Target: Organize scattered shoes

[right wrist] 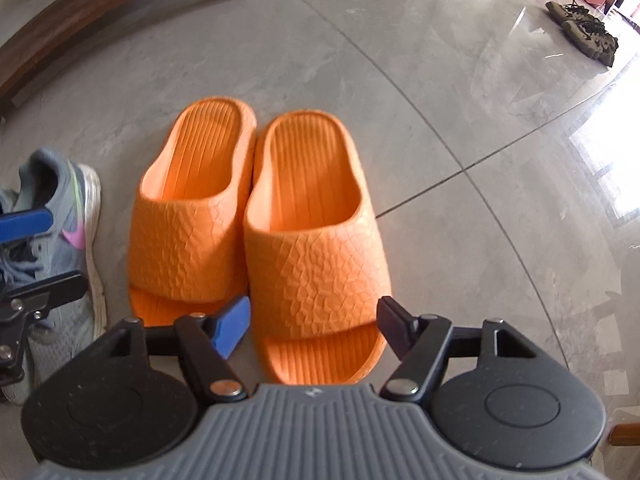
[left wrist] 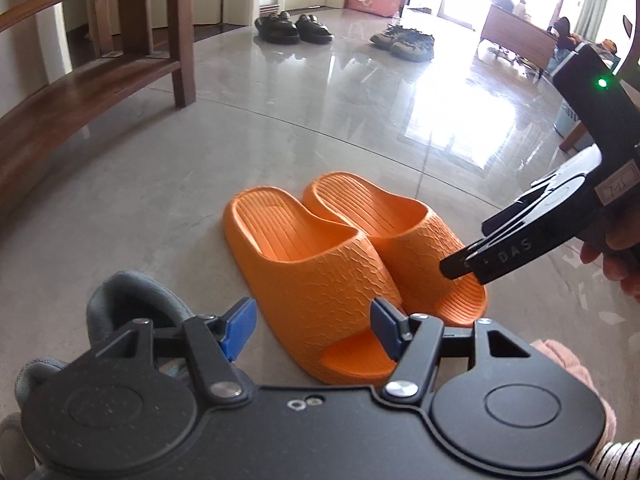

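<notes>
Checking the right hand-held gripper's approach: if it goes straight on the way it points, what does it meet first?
Probably the right orange slipper: its toe end lies just ahead, between the open jaws of the right hand-held gripper. The left orange slipper sits beside it, off that line. Depth is uncertain.

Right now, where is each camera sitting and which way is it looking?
Left wrist: sits on the left gripper, low over the floor, looking across the orange slippers into the room; the right gripper and a hand show.
Right wrist: sits on the right gripper, looking steeply down at the slippers; the left gripper's blue finger shows at its left edge.
Shared: slippers, grey sneaker, olive shoes, both grippers open.
</notes>
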A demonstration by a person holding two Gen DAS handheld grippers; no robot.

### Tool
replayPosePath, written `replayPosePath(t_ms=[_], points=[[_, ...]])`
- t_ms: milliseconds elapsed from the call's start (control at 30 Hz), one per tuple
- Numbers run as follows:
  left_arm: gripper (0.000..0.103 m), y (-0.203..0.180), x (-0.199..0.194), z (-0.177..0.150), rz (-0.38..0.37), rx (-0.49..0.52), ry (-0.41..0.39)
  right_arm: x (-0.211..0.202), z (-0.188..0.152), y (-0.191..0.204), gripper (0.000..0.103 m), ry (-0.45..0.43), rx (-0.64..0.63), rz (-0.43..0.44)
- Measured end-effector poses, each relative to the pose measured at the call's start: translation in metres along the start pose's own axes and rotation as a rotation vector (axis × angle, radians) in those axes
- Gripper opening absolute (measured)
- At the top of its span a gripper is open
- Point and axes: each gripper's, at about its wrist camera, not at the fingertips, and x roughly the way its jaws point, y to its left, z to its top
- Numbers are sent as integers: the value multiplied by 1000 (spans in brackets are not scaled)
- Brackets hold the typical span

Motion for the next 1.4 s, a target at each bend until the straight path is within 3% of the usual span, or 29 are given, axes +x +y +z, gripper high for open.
replayPosePath(t_ms=[167, 567, 1167, 1400], points=[[63, 4, -2, 0, -1, -14, -6, -2, -7, 19, 72, 5, -104, -45], [63, 2, 2, 3, 2, -28, -5, 18, -25, 15, 72, 97, -77, -8], [63, 16, 4, 7, 41, -76, -13, 31, -3, 30, 75, 67, -127, -27], [63, 20, 1, 10, 35, -81, -32, 2, -4, 24, 74, 28, -159, -44]])
